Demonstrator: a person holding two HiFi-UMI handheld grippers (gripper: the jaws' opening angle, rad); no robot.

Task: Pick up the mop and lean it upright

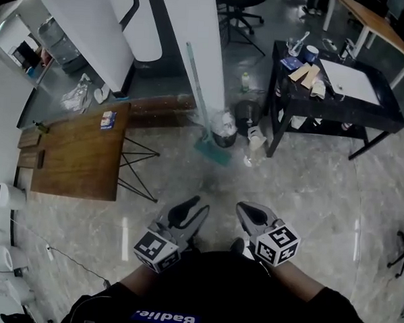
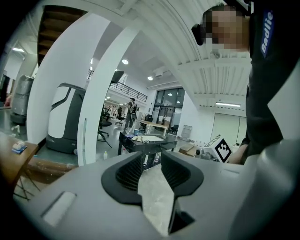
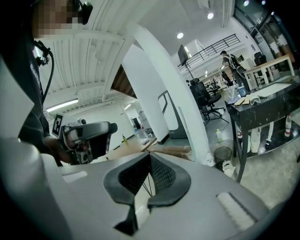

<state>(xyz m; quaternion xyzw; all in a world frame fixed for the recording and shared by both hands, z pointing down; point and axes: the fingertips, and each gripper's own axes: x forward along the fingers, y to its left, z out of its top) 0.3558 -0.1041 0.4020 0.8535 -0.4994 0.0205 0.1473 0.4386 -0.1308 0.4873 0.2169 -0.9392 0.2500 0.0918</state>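
Already upright, mop (image 1: 212, 151) leaning on pillar (image 1: 194, 49), left gripper (image 1: 198, 208) empty with jaws slightly parted, right gripper (image 1: 248, 212) pinched together on nothing.

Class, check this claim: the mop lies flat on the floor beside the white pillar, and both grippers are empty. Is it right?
No. The head view shows the mop leaning upright against the white pillar, its head on the floor, not lying flat. The rest stands: the left gripper and the right gripper are empty.
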